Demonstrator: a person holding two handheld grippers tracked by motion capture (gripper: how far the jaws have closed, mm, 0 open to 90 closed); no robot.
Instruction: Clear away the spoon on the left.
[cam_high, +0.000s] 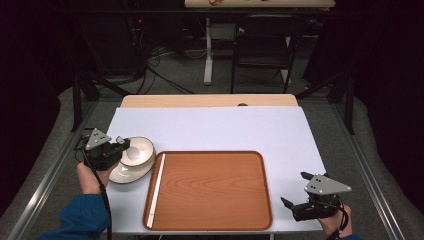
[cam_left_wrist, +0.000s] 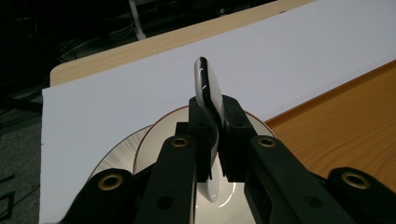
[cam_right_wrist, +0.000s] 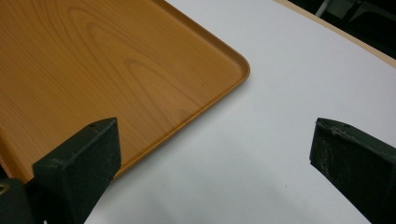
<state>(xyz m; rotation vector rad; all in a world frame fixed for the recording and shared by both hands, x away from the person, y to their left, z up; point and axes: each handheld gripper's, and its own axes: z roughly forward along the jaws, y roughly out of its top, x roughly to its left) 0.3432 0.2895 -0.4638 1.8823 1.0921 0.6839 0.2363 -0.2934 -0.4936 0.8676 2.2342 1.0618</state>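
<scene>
At the left of the high view the left gripper (cam_high: 121, 145) has its jaws clamped on a white spoon (cam_left_wrist: 208, 100), which in the left gripper view stands up edge-on between the two black pads, its handle rising toward the top middle of the frame and its lower end hanging over the bowl (cam_high: 137, 151). The spoon looks like glazed ceramic: stiff, light, slick under rubber pads and likely to chip if it knocks the bowl's rim, so a firm pinch across the flat of the handle, as here, seems the sensible hold. The bowl is cream with a thin dark line round its rim and sits on a white plate (cam_high: 120, 175), both on the white worktop (cam_high: 210, 127) just left of the wooden tray (cam_high: 210, 190). I can see nothing in the bowl apart from the spoon's end above it. The tray is bare except for a pale stick, perhaps a chopstick (cam_high: 156, 191), lying along its left edge. At lower right the right gripper (cam_high: 295, 192) rests near the tray's corner, jaws spread wide and holding nothing
</scene>
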